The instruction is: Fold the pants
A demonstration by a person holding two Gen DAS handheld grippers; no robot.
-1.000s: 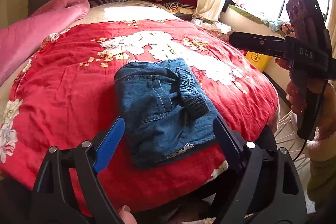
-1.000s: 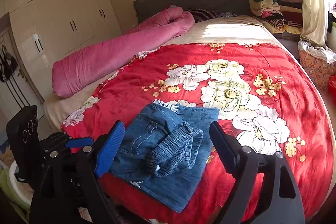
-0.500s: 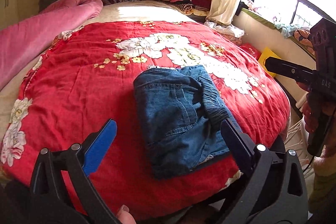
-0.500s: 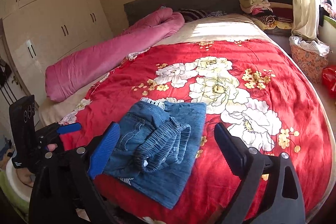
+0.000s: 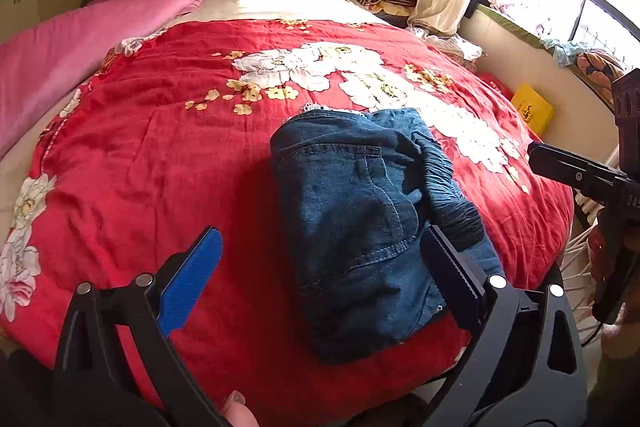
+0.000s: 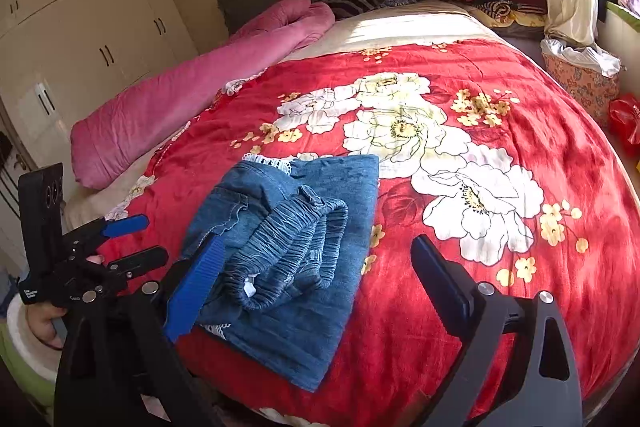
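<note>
The denim pants (image 6: 292, 255) lie folded into a bundle at lower centre of the frame, on the red floral quilt (image 6: 520, 155). Soft, limp, fairly thick cloth; layers may slide. Best pinched at an outer folded edge, probably not the bunched elastic waistband (image 6: 296, 243). Left gripper (image 5: 320, 267) and right gripper (image 6: 316, 267) have just been opening, wide and empty.

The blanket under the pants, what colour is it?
Red blanket with big white flowers, clearest in the right wrist view.
</note>
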